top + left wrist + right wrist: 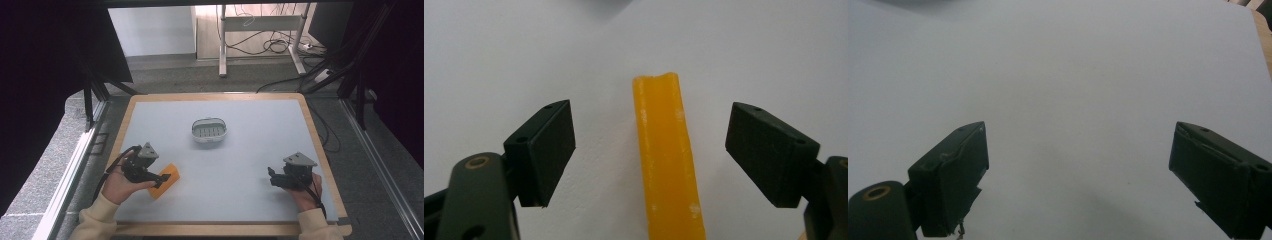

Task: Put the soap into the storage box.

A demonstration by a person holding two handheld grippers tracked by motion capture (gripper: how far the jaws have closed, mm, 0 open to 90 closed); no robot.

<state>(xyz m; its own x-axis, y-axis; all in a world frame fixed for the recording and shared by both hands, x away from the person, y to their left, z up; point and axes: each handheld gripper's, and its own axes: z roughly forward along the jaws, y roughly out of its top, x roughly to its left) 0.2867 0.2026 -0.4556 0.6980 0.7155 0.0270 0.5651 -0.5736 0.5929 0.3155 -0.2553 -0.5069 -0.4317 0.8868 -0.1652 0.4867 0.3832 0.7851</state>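
A: Where does the flat orange-yellow bar of soap (165,181) lie?

B: On the pale grey table top (240,165), near its front left corner. In the left gripper view the bar (668,160) runs straight away from the camera, between the two black jaws.

A: So the left gripper (164,177) has it?

B: No. The jaws stand spread wide, one on each side of the bar, with bare table showing between each pad and the soap. Neither touches it. Seen from above, the person's left hand (119,186) holds the tool low over the bar's near end.

A: And the right gripper (270,177)?

B: It sits near the front right of the table, held in the right hand (306,195), well apart from the soap. In its own view the right gripper (1078,175) has its jaws wide apart, with nothing but grey surface between them.

A: Anything else on the table?

B: A small white oval plastic dish with a ribbed floor (209,129), around the middle, farther back than both tools and apart from the soap.
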